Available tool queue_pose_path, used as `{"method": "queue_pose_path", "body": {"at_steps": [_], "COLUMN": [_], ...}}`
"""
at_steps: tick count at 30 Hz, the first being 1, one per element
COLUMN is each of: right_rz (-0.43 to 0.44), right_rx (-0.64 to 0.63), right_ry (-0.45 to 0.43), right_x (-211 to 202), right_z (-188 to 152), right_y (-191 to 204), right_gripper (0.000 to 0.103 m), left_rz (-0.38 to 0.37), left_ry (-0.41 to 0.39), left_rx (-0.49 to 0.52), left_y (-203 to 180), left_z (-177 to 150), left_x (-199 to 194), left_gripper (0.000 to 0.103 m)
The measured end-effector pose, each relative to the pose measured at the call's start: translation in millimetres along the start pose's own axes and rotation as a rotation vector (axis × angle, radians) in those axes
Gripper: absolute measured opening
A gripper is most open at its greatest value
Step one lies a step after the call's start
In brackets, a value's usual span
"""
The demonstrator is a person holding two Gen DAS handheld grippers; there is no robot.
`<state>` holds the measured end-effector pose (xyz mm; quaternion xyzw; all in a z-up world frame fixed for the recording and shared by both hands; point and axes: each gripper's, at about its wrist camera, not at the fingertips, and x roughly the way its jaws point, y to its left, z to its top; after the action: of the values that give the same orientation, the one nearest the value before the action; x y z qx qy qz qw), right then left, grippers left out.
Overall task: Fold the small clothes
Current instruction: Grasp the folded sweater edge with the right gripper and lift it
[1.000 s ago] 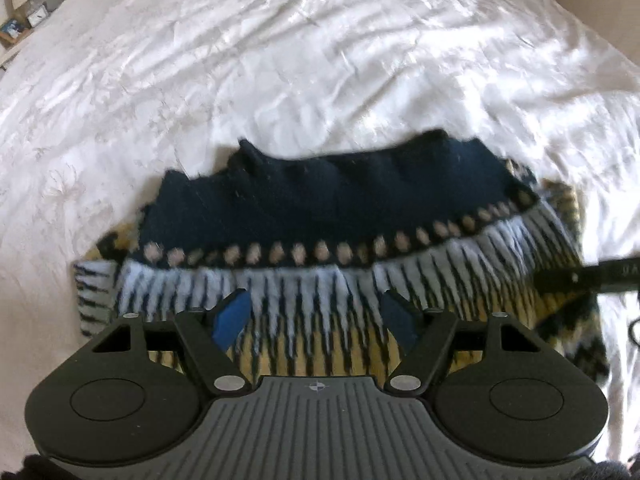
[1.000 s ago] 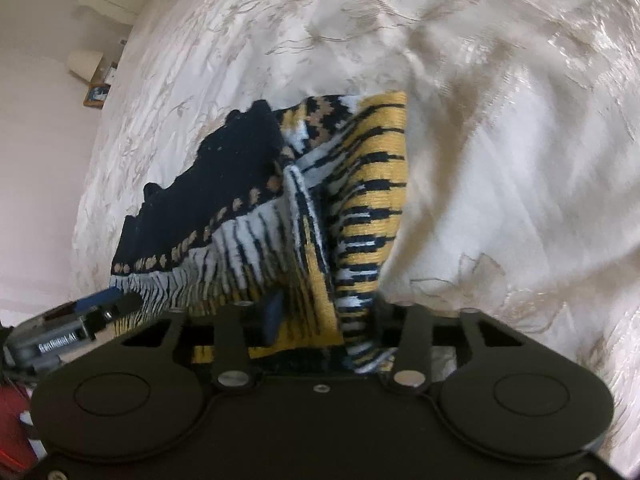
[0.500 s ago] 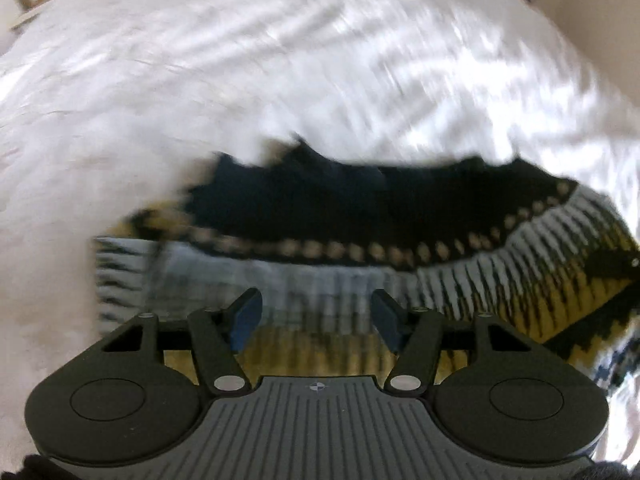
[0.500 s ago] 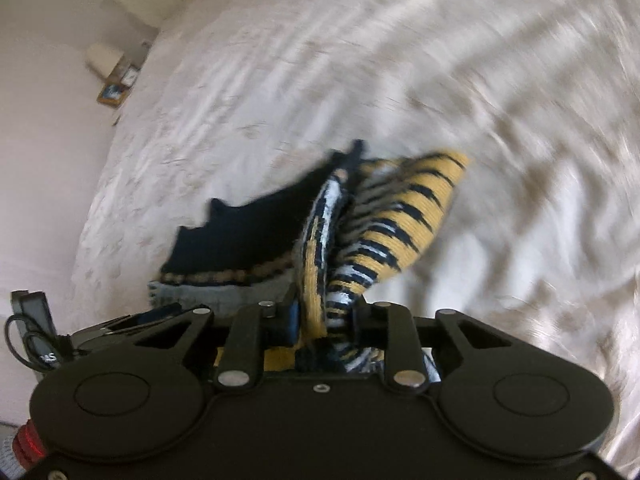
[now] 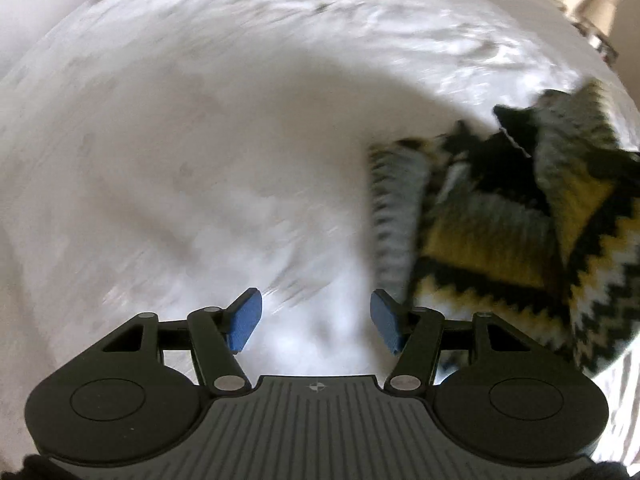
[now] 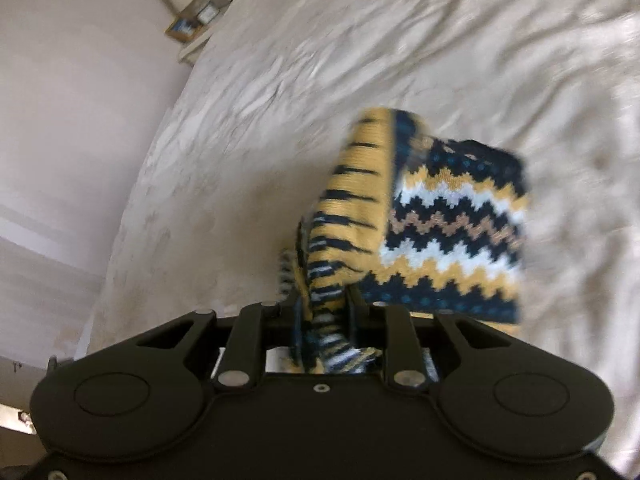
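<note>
A small knitted sweater point(image 6: 436, 224) with navy, yellow, white and tan zigzag bands hangs bunched over the white bed. My right gripper point(image 6: 322, 312) is shut on its striped edge, and the cloth droops ahead of the fingers. In the left wrist view the sweater point(image 5: 520, 216) shows blurred at the right. My left gripper point(image 5: 314, 324) is open and empty, its blue pads point(image 5: 245, 322) apart over bare sheet, left of the sweater.
A wrinkled white bedsheet point(image 5: 200, 140) fills both views. The bed's left edge point(image 6: 120, 216) borders a pale floor and wall. A bedside stand with a lamp and small items point(image 6: 192, 12) sits at the far left. A lamp point(image 5: 596, 12) shows at the far right.
My right gripper has lifted the sweater off the bed and carried it along, bunched up. My left gripper has swung off the sweater, which was under its pads, and is over bare sheet.
</note>
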<state>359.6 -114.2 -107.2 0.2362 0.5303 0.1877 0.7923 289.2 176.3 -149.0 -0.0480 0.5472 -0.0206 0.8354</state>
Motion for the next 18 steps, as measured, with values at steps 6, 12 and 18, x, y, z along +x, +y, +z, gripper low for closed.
{"method": "queue_pose_path", "body": {"at_steps": [6,12,18], "right_rz": [-0.004,-0.063,-0.222], "right_rx": [-0.046,-0.123,-0.262], "right_ry": [0.087,0.036,-0.021], "right_x": [66.3,62.3,32.6], "right_z": [-17.6,-29.1,-46.7], "right_y": [34.9,53.0,54.7], "right_gripper": [0.011,0.019,0.047], "left_rz": [0.010,-0.056,-0.245], "left_ry": [0.024,-0.005,-0.011], "left_rx": [-0.051,-0.068,-0.058], "left_y": [34.5,41.3,22.5], "left_z": [-12.8,-6.3,21.1], "left_x": [-2.3,-6.7,0.8], "left_gripper": [0.059,0.059,0.060]}}
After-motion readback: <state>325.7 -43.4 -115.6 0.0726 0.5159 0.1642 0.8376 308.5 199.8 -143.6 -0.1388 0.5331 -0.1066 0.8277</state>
